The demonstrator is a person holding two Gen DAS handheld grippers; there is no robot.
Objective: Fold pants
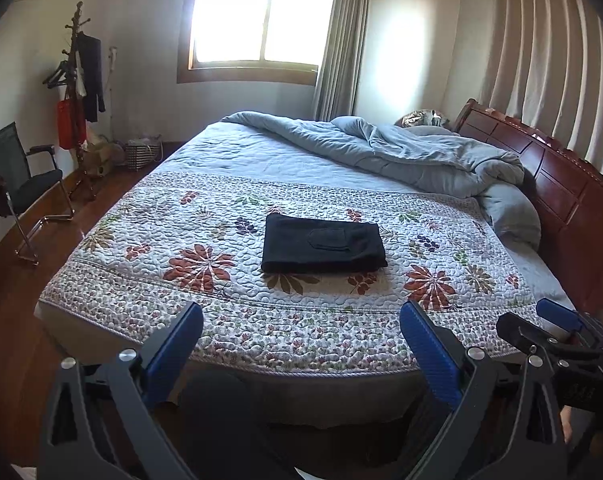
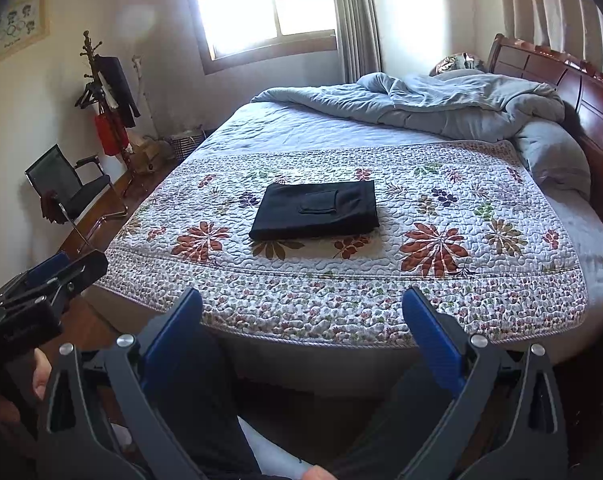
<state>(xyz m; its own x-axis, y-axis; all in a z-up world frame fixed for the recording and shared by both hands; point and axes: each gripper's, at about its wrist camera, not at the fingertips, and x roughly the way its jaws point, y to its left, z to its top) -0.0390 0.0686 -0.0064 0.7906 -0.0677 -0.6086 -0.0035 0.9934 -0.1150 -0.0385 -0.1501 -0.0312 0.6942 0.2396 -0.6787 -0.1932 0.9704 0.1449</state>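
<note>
Both wrist cameras sit side by side off the bed's (image 1: 149, 336) near edge, facing twelve o'clock, sharing quilt (image 2: 341, 288) and window (image 1: 257, 20).

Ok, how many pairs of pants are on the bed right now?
1. A black folded pair of pants lies in the middle of the floral quilted bedspread, a pocket flap facing up. The rumpled grey-blue duvet by the headboard could hide others.

Nothing readable is showing; the framed picture (image 2: 15, 26) at upper left is carrying print too small to read.
</note>
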